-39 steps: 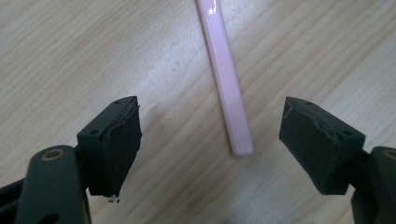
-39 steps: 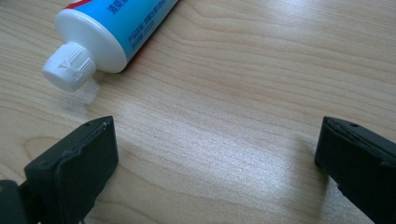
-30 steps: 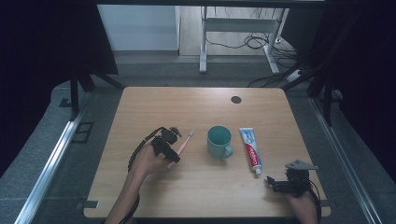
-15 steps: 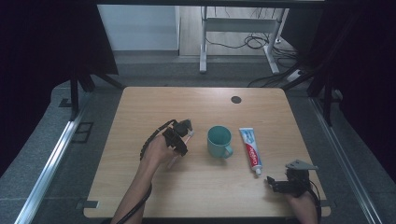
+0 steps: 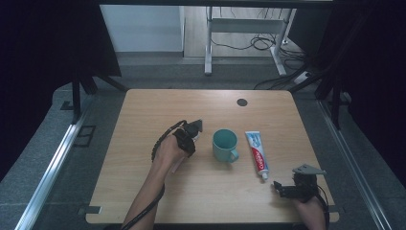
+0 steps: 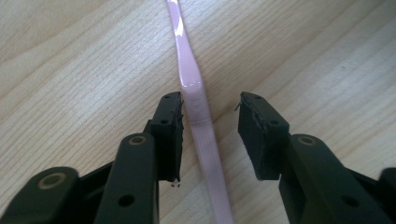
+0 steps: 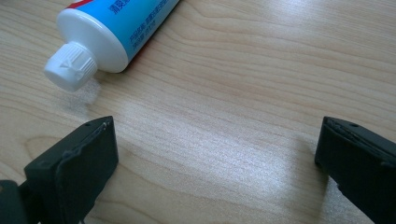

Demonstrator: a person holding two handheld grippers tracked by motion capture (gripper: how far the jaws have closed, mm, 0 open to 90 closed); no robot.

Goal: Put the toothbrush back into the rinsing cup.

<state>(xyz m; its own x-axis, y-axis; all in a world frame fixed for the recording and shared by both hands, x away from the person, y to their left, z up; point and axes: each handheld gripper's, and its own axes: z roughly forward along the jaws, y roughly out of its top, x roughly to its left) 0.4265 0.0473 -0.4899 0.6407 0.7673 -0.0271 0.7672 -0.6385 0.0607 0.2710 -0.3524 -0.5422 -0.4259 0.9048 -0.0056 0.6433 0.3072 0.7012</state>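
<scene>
Left gripper [image 6: 210, 135] narrow, straddling pink toothbrush [image 6: 201, 121]; right gripper [image 7: 215, 163] wide, near toothpaste [image 7: 112, 32].

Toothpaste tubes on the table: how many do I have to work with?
1. The toothpaste tube lies flat to the right of the green mug, its white cap pointing toward the right gripper. No other is visible.

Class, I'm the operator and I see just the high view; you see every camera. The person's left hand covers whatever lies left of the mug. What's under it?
Observer: A pink toothbrush handle, lying flat between the left gripper's open jaws.
Operator: Is it clamped?
Observer: No; one pad sits beside it, the other stands clear.
Operator: And the right gripper?
Observer: The right gripper is open over bare wood, with the toothpaste tube's white cap nearby.
</scene>
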